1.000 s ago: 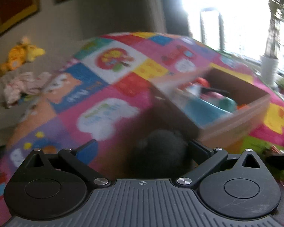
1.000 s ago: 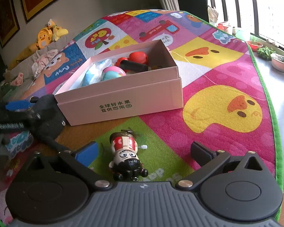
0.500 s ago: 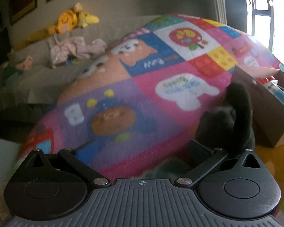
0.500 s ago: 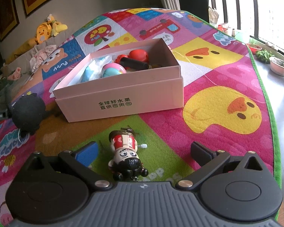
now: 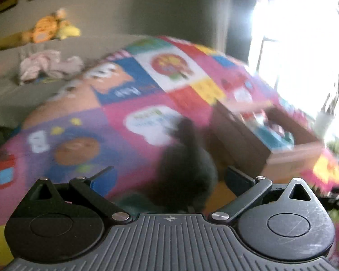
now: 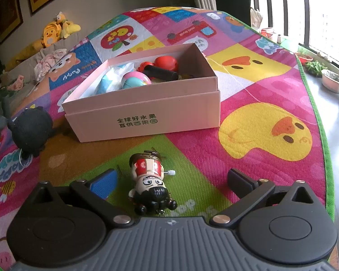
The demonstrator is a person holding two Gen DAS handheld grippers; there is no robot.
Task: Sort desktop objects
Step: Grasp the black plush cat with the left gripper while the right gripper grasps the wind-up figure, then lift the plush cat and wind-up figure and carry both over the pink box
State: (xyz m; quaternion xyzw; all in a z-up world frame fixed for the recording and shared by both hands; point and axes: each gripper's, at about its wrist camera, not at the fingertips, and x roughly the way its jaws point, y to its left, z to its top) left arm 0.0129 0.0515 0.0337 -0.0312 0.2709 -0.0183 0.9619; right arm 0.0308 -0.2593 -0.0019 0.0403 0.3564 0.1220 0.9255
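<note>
A black round plush toy (image 6: 31, 133) lies on the play mat left of a pink cardboard box (image 6: 147, 122). In the blurred left wrist view the plush (image 5: 187, 176) sits between the wide-apart fingers of my left gripper (image 5: 169, 180), which is open. The box (image 5: 260, 149) is to its right. My right gripper (image 6: 171, 180) is open around a small wind-up doll (image 6: 151, 185) with a red and white body and black hair, lying on the mat without the fingers touching it. The box holds a red toy (image 6: 167, 64), a black cylinder (image 6: 160, 73) and a pink-blue ball (image 6: 135, 81).
The colourful play mat (image 6: 260, 135) ends in a green edge (image 6: 323, 135) at the right, with bare floor and plant pots (image 6: 332, 81) beyond. Plush toys (image 6: 54, 33) and clothes (image 6: 47, 61) lie at the far left against the wall.
The left wrist view has swung right, so the black plush now sits centred between the left fingers. The right gripper has held still over the doll.
</note>
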